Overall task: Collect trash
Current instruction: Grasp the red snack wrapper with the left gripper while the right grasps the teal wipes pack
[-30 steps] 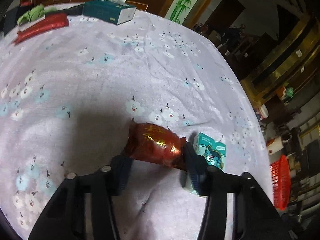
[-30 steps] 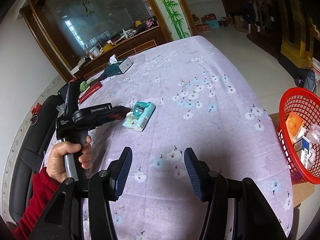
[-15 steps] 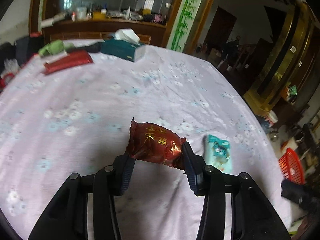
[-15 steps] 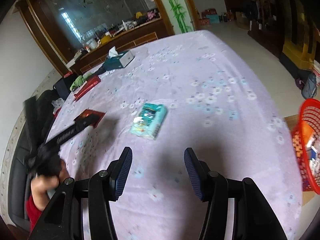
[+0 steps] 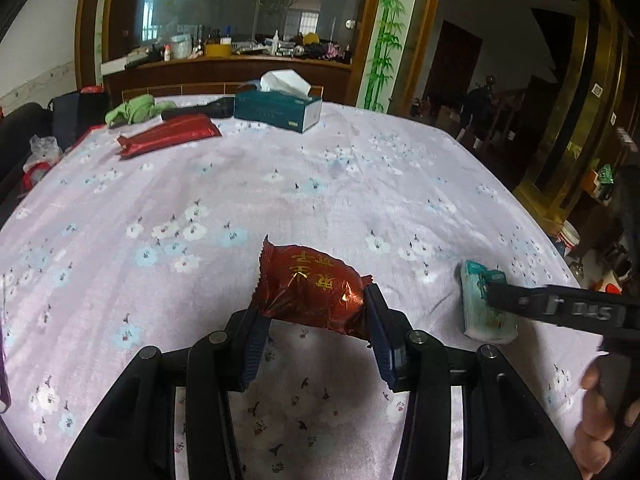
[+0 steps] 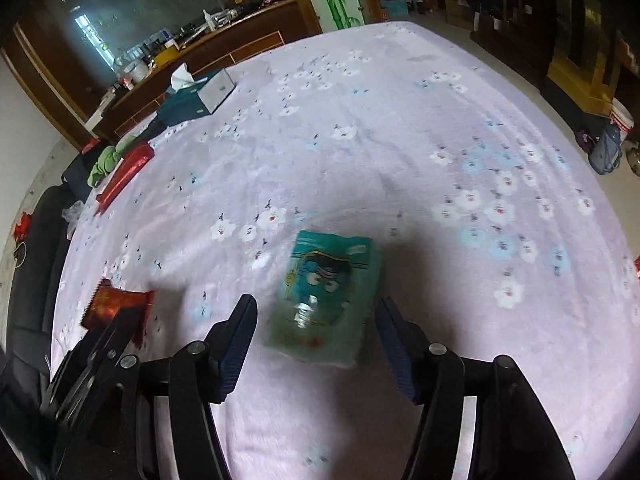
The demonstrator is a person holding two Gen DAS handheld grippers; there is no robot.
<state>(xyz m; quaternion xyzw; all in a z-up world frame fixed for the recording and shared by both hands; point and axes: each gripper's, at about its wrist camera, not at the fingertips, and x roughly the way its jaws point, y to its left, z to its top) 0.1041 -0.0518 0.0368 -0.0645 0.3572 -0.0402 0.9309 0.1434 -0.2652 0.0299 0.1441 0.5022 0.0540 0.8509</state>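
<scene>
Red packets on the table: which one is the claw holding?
The small crinkly red wrapper with gold writing, pinched in the left claw. The long red packet lies untouched at the far edge.

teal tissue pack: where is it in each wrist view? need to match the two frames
Left wrist: teal tissue pack lower right on the cloth, partly behind the right gripper.
Right wrist: same pack bottom centre, between the open jaws.
Shared landmark: tissue box at the table's far end.

The left wrist view looks low and close across the worktop [image 5: 360, 168] toward the far mirror [image 5: 240, 8], the right wrist view looks steeply down from higher, and both share the tissue box [image 5: 276, 108], red wrapper [image 5: 312, 288] and teal packet [image 6: 324, 300].
</scene>
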